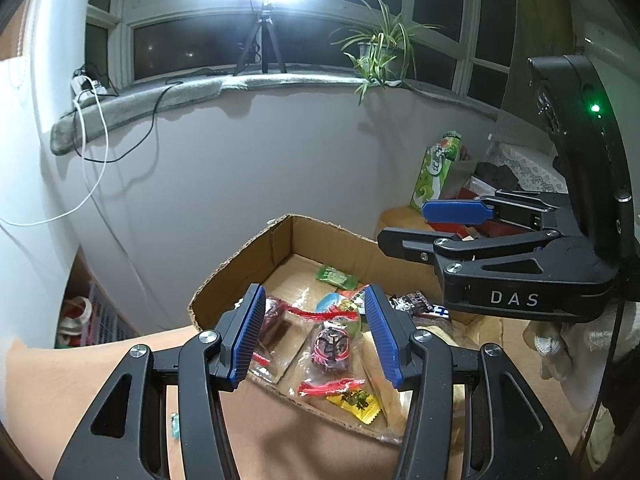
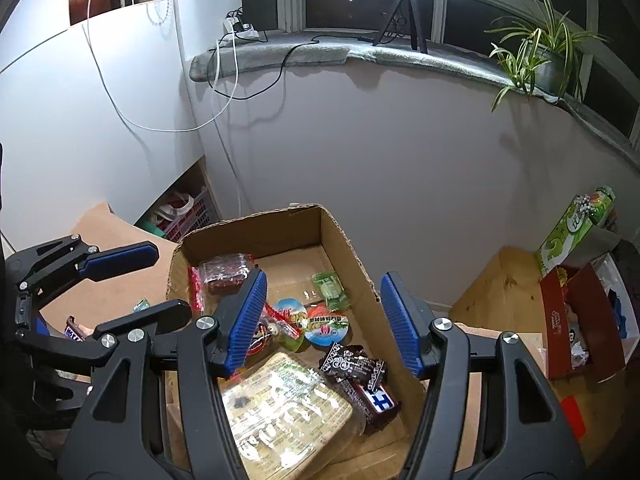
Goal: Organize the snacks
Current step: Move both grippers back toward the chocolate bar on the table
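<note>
An open cardboard box (image 1: 280,240) (image 2: 344,240) holds several wrapped snacks: a clear pack of dark red sweets (image 1: 330,350), a yellow packet (image 1: 356,402), a green packet (image 1: 335,277) (image 2: 329,289), round lidded cups (image 2: 326,330), a large flat biscuit pack (image 2: 280,408) and a dark chocolate bar (image 2: 360,376). My left gripper (image 1: 316,338) is open and empty above the box's near side. My right gripper (image 2: 324,322) is open and empty above the box. Each gripper shows in the other's view, the right one (image 1: 440,228) and the left one (image 2: 160,280).
The box stands on a brown table (image 1: 280,440) against a white wall. A small snack bar (image 2: 74,328) and a green sweet (image 2: 140,305) lie on the table left of the box. A red box (image 2: 580,320) and a green carton (image 2: 568,236) stand at the right.
</note>
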`<move>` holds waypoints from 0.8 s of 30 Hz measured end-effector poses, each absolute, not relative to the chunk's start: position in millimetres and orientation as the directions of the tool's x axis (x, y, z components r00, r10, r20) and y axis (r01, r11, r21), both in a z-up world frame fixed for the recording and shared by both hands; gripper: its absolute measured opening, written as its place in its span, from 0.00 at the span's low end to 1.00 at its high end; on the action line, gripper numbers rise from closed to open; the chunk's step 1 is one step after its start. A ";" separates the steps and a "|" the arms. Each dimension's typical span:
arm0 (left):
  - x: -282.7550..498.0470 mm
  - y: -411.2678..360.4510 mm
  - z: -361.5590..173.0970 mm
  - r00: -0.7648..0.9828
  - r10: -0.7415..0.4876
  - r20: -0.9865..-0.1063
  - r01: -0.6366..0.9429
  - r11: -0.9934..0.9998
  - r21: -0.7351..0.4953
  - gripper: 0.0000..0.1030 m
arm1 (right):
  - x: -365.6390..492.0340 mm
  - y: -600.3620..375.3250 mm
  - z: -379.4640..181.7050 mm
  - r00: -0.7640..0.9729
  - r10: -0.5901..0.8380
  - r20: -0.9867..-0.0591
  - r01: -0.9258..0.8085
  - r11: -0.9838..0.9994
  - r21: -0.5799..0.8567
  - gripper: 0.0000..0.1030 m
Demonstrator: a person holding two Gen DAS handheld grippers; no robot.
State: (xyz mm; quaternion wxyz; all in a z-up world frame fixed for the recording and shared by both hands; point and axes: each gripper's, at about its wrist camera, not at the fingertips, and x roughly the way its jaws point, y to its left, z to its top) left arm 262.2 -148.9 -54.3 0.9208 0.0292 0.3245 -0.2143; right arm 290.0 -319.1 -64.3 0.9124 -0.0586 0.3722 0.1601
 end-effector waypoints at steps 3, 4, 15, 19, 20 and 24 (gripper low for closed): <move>254.9 -145.3 -49.0 0.705 -0.377 -0.601 0.412 0.907 -0.086 0.49 | 281.1 -318.2 -59.3 0.677 0.249 -0.692 -0.335 0.942 0.012 0.60; 251.9 -143.2 -46.9 0.708 -0.376 -0.597 0.410 0.908 -0.086 0.49 | 278.2 -317.8 -57.7 0.679 0.251 -0.690 -0.335 0.942 0.012 0.60; 217.7 -103.4 -29.6 0.744 -0.352 -0.568 0.365 0.926 -0.096 0.49 | 231.5 -301.4 -41.0 0.690 0.278 -0.668 -0.368 0.930 0.007 0.60; 199.6 -76.5 -24.6 0.765 -0.322 -0.557 0.331 0.939 -0.089 0.49 | 211.2 -293.0 -33.9 0.695 0.295 -0.656 -0.389 0.921 0.002 0.60; 194.9 -67.6 -24.2 0.771 -0.314 -0.554 0.317 0.944 -0.093 0.49 | 206.4 -291.0 -32.6 0.695 0.301 -0.653 -0.395 0.919 0.003 0.60; 179.2 -39.7 -25.7 0.782 -0.283 -0.555 0.272 0.957 -0.104 0.49 | 188.7 -280.0 -30.7 0.690 0.321 -0.649 -0.421 0.907 0.001 0.60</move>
